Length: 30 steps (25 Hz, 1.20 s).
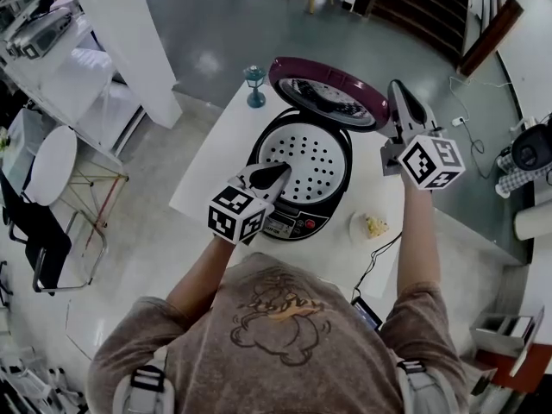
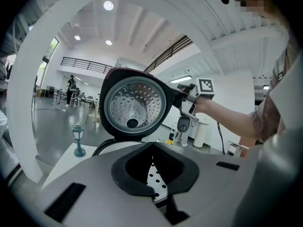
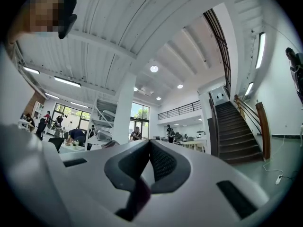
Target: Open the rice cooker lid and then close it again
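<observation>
The rice cooker (image 1: pixel 293 222) stands on a white table (image 1: pixel 216 158) with its maroon lid (image 1: pixel 328 93) raised upright at the back. A perforated steam tray (image 1: pixel 306 153) shows inside the pot. My left gripper (image 1: pixel 280 172) hovers over the cooker's front left rim, shut, with nothing between its tips. In the left gripper view the lid's metal inner face (image 2: pixel 135 103) faces me over the left gripper (image 2: pixel 152 148). My right gripper (image 1: pixel 398 89) is shut beside the lid's right edge and points slightly up. A sliver of maroon shows under the right gripper (image 3: pixel 150 145) in its own view.
A small teal lantern figure (image 1: pixel 254 84) stands at the table's back left. A small plate with food (image 1: pixel 373 226) lies right of the cooker, and a black cable (image 1: pixel 379 253) runs off the front edge. A phone (image 1: pixel 366 313) sits near my right elbow.
</observation>
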Tool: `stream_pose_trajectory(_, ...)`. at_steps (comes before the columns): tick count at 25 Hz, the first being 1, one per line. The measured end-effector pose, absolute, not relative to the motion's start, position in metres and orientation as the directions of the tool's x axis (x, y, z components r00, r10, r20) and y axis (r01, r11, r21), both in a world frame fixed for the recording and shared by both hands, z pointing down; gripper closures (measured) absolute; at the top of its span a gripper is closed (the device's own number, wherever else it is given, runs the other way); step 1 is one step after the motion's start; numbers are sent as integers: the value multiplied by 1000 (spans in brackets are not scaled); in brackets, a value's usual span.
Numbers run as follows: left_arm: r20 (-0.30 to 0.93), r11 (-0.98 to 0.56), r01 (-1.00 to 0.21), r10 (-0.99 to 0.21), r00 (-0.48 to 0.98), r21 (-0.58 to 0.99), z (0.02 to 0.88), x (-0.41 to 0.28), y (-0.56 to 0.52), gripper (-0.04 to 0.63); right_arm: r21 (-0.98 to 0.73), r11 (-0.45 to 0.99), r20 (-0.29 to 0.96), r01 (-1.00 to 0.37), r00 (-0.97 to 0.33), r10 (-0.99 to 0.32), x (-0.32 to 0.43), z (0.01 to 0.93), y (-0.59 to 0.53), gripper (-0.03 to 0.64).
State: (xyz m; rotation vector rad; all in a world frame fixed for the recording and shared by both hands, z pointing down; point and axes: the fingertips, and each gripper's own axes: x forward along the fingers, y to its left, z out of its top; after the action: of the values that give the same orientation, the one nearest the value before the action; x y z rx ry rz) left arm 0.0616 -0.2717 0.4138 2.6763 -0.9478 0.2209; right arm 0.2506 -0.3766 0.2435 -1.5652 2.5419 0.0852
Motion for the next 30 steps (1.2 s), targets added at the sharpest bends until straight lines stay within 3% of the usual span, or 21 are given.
stream_pose_trajectory(21,269,-740,-631,-575,773,231,422,68,-275,574,-27,455,-192,-890,-442,-876,276,233,-415,612)
stream_pose_trajectory(30,263,-744,-626,-572,777,232,422,70,-274,574,-34,486,-216,-873,-468,-857,282,230,-400,503)
